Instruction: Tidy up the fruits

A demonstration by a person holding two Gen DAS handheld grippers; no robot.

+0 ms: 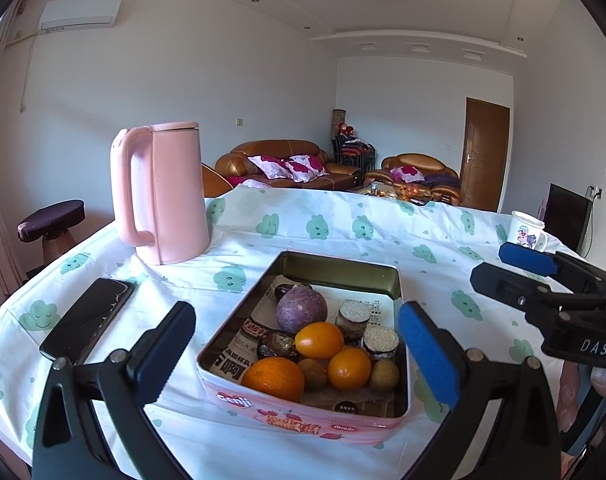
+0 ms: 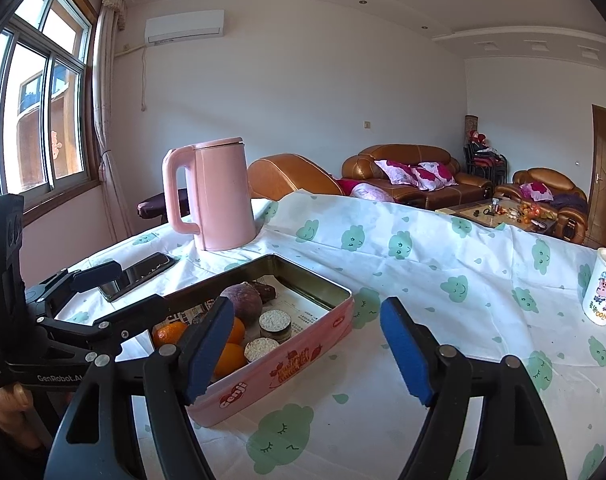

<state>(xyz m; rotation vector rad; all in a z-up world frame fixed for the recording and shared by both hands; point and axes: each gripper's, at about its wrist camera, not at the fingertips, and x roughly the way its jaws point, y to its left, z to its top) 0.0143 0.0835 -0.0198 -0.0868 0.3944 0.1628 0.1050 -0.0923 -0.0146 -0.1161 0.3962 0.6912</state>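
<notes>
The fruits all lie in the pink tin (image 1: pixel 303 420) near the table's (image 1: pixel 383 240) near edge: oranges (image 1: pixel 273 378), kiwis (image 1: pixel 385 374) and a purple round fruit (image 1: pixel 301 309) crowded at its near end. Both the left tool (image 1: pixel 297 354) and the right tool (image 2: pixel 307 350) stand spread and hold nothing. This fits fruit gathered already or awaiting sorting; any grasp should come from above, closing gently on one fruit without nudging its neighbours.

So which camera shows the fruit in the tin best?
The left wrist view: it looks down into the tin, so the oranges and kiwis show whole. In the right wrist view a finger hides most of them.
</notes>
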